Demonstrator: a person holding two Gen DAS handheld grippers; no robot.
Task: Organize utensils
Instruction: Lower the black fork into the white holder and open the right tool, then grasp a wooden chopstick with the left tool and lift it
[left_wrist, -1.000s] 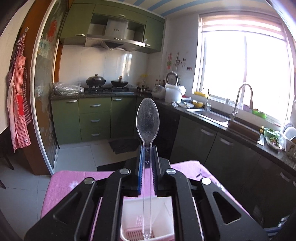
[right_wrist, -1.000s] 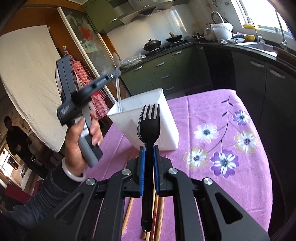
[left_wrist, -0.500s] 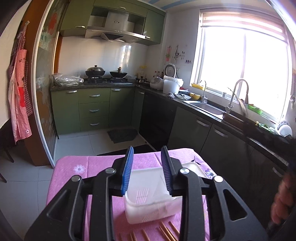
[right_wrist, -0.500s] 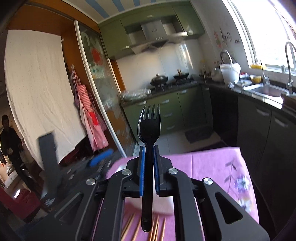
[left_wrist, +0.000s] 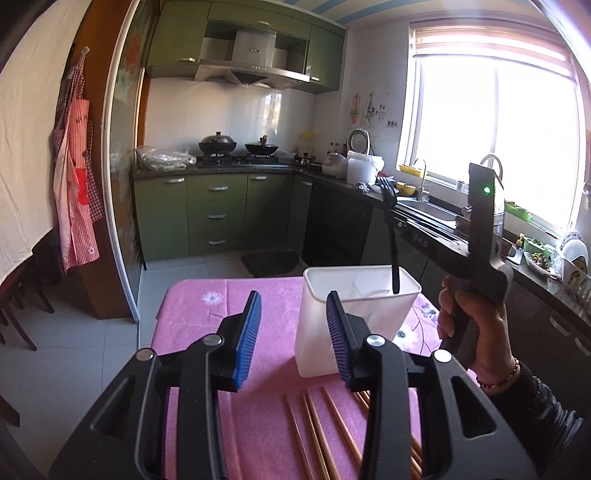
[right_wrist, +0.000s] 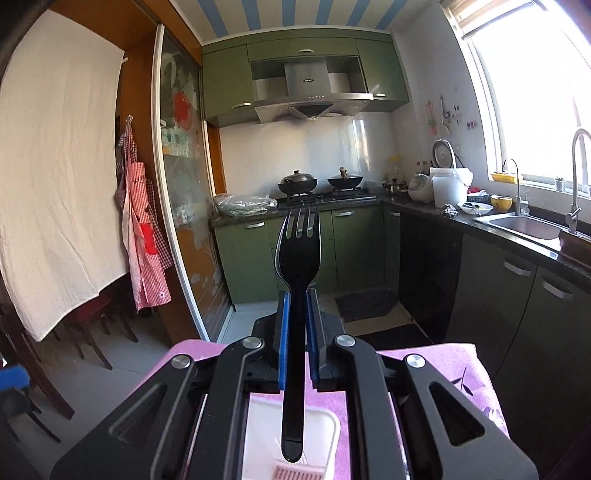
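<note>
Holding nothing, the left gripper (left_wrist: 293, 334) has its blue pads apart; the jaws have just been opening, w/ no utensil between them. Behind it stands the white utensil holder (left_wrist: 354, 317) on the pink flowered tablecloth (left_wrist: 195, 321), and wooden chopsticks (left_wrist: 317, 435) lie on the cloth near the gripper's body; at least 4 sticks show, the exact no. I cannot tell.

To the right, the person's right hand (left_wrist: 476, 325) carries the right gripper (right_wrist: 295, 332), which is clenched on 1 black fork (right_wrist: 297, 280). The fork is upright, tines up, and its handle end hangs just inside the holder's open top, seen in both views. A pale thing lies inside the holder, too unclear to name.

Around: a kitchen w/ green cabinets (right_wrist: 240, 243), a range hood (right_wrist: 310, 92), 2 dark pots (right_wrist: 297, 182) on the stove, a sink (right_wrist: 532, 225) under a bright window (left_wrist: 495, 140), and a red checked apron (right_wrist: 142, 229) hanging at the left.
</note>
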